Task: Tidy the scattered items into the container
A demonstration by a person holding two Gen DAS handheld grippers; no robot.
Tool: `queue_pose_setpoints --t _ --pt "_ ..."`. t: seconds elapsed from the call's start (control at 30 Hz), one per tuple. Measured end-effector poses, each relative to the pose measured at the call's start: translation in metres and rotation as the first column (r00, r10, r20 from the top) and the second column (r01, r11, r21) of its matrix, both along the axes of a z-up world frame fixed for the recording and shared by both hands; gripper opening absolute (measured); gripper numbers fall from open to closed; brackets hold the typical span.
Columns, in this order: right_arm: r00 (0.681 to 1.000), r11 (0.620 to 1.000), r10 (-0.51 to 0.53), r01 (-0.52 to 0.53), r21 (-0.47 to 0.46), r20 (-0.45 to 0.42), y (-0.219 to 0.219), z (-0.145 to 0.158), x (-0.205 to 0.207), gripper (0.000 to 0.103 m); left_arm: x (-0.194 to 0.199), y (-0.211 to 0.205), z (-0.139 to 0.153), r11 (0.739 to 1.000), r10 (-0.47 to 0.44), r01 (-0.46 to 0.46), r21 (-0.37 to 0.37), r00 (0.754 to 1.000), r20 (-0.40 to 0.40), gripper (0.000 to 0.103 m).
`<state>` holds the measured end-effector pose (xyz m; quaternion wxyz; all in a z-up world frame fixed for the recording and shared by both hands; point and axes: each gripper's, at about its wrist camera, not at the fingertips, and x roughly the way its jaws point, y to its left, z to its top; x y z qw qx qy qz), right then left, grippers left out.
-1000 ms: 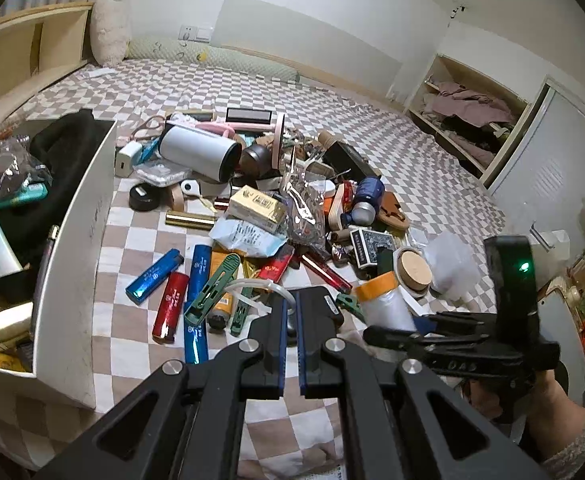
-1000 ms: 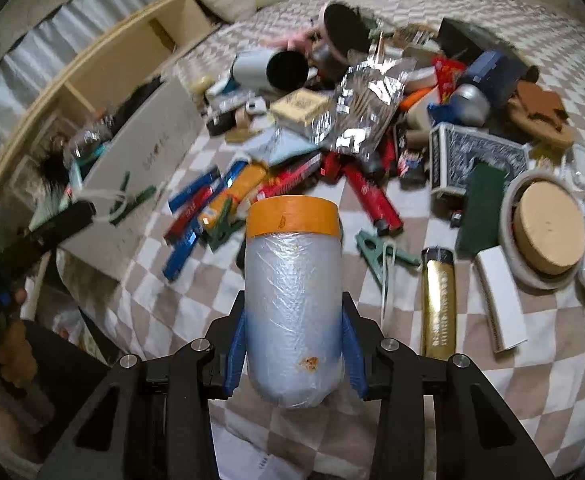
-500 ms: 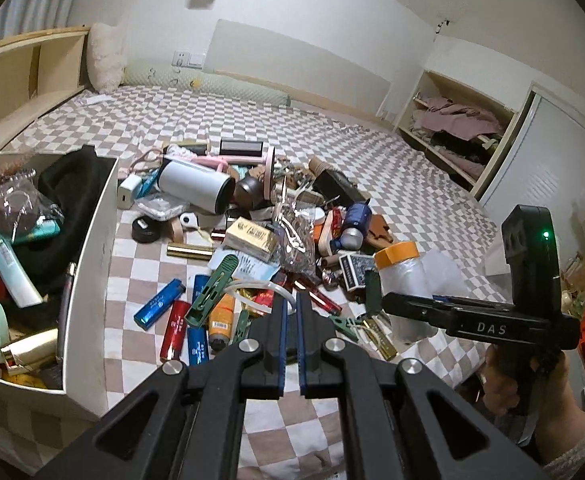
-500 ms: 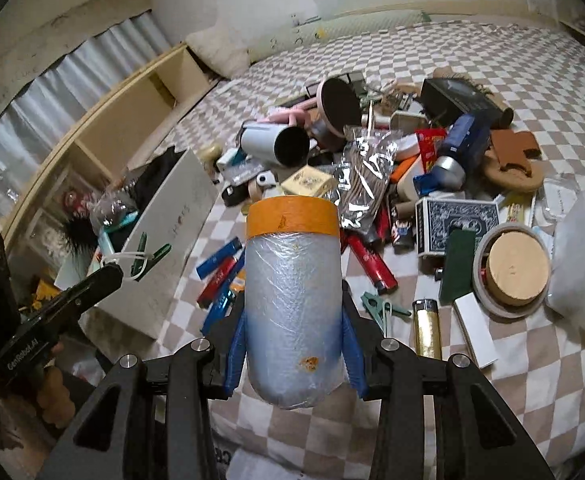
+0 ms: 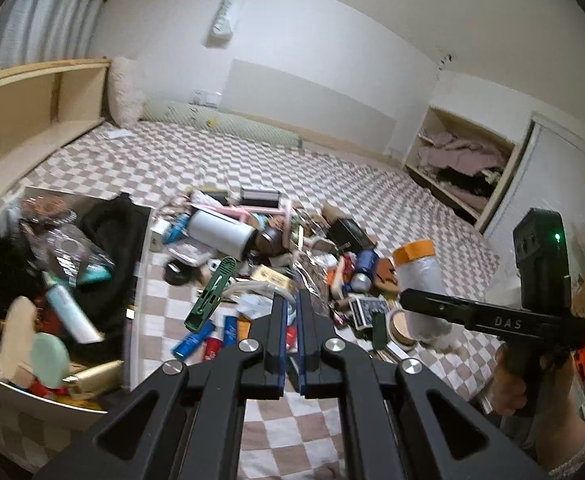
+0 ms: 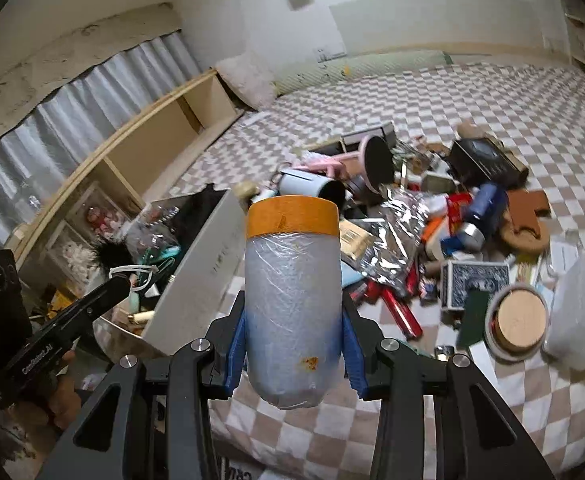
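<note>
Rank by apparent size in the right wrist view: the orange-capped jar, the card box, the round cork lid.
1. orange-capped jar, largest, though nearest the camera.
2. and 3. card box and round cork lid look alike; no ranking.

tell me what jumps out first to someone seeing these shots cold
The right gripper is shut on a plastic-wrapped jar with an orange lid, held up over the checkered bed. The left gripper pinches a white loop carrying a green clip, close to the white box, which is already crammed with items. Between them a jumbled pile covers the bedspread, a white tumbler lying on its side in it.
</note>
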<state>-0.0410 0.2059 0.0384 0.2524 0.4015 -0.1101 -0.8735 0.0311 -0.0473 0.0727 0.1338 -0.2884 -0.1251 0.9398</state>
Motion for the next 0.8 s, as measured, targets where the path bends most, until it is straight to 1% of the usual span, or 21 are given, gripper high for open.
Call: queue_pose_setpoints --t 0.2,0.43,0.57,0.8 --pt "0.999 0.999 0.034 -0.034 -0.010 -0.026 -0.020 0.013 0.000 0.042 0.009 -0.046 0.015 0.994 0.105 -0.105 -0.012 0.994 -0.024 0.004" --pt "0.998 0.998 0.061 -0.061 -0.010 -0.017 -0.045 0.016 -0.004 0.042 0.023 -0.094 0.026 0.976 0.215 -0.217 -0.033 0.975 -0.049 0.004" --pt "0.996 0.996 0.089 -0.089 -0.004 -0.023 -0.059 0.020 -0.005 0.042 0.032 -0.117 0.029 0.963 0.267 -0.269 -0.032 0.962 -0.058 0.004" --pt "0.989 0.990 0.139 -0.139 0.003 -0.042 -0.085 0.030 -0.005 0.042 0.042 -0.141 0.030 0.944 0.327 -0.329 -0.031 0.943 -0.060 0.004"
